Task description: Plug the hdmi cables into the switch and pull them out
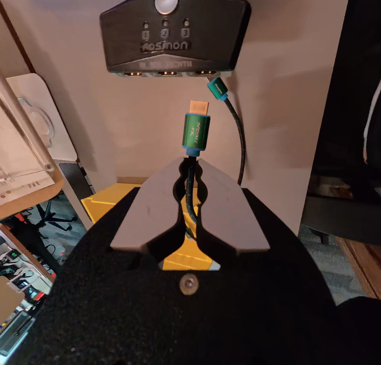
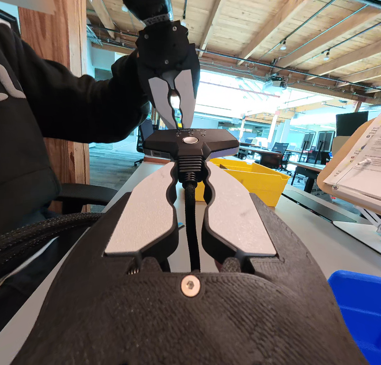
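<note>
My left gripper [image 1: 190, 159] is shut on a braided HDMI cable [image 1: 190, 181] just behind its green plug [image 1: 195, 132]. The plug's gold tip points at the black switch [image 1: 173, 31], a short gap below its middle port [image 1: 167, 73]. A second green plug [image 1: 217, 88] sits tilted at the right port; I cannot tell whether it is seated. My right gripper [image 2: 189, 166] is shut on the switch's ribbed cable neck [image 2: 189, 165] and holds the switch [image 2: 191, 142] above the table. The left gripper [image 2: 179, 124] shows beyond the switch, pointing down at it.
A yellow bin [image 2: 257, 179] stands on the grey table [image 2: 309, 231] behind the switch. A blue bin [image 2: 360, 313] is at the near right. A document stand [image 2: 350, 159] is on the right. A person's dark sleeve [image 2: 82, 107] fills the left.
</note>
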Tool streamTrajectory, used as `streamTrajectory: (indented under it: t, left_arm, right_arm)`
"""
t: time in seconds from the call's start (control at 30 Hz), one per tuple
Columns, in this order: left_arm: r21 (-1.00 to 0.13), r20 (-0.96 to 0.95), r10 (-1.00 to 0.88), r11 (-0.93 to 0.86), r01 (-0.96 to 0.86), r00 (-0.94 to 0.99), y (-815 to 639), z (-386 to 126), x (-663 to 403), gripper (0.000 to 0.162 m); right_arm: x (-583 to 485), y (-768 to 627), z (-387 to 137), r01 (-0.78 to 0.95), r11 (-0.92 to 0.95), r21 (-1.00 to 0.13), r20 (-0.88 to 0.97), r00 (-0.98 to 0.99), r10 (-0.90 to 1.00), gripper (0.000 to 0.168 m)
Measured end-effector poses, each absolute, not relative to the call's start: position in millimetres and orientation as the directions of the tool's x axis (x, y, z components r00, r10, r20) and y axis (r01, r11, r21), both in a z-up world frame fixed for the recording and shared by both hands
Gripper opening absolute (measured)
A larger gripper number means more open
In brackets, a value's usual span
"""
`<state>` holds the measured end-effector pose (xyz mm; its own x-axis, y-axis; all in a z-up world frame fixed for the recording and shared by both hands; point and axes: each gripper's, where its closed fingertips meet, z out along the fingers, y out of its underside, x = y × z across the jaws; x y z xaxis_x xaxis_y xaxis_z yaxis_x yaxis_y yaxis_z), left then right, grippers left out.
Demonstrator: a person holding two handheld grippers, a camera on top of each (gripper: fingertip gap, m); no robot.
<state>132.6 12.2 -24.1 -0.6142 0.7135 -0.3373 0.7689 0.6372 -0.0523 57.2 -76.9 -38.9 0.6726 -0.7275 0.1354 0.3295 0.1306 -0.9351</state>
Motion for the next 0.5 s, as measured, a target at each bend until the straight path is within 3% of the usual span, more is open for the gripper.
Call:
streamTrajectory:
  t: [0.5]
  left_arm:
    - [0.063, -0.305, 0.738, 0.647, 0.76, -0.603, 9.6, -33.3, 123.8, 0.006]
  right_arm:
    - [58.7, -73.9, -49.9, 0.298, 0.017, -0.954, 0.193, 0.66, -0.726, 0.022]
